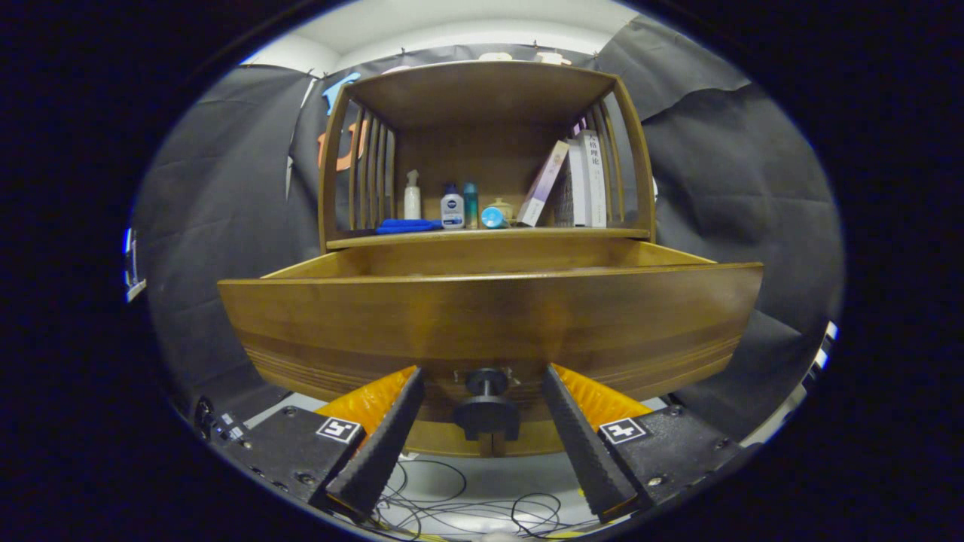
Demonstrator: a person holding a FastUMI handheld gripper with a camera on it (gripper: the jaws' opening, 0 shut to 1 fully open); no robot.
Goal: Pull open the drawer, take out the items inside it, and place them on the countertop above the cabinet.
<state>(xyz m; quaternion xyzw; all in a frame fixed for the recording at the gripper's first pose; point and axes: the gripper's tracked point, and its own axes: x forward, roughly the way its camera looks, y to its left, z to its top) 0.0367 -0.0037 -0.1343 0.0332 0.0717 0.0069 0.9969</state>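
drawer knob (pixel 486 410) sits between the spread claw (pixel 482 380) fingers, untouched.

Light: you get dim, warm light from above; the drawer front (pixel 489 316) shows a soft sheen.
Shadow: the shelf (pixel 489 235) recess is dark.
Distortion: straight edges bow strongly.
Focus: sharp centrally.

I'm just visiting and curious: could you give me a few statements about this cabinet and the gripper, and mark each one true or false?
1. The drawer is pulled out. True.
2. The gripper is clamped on the knob. False: its fingers stand open, the knob between them, untouched.
3. Books stand on the shelf above the drawer. True.
4. The blue cloth lies inside the drawer. False: it lies on the shelf, beside the spray bottle.
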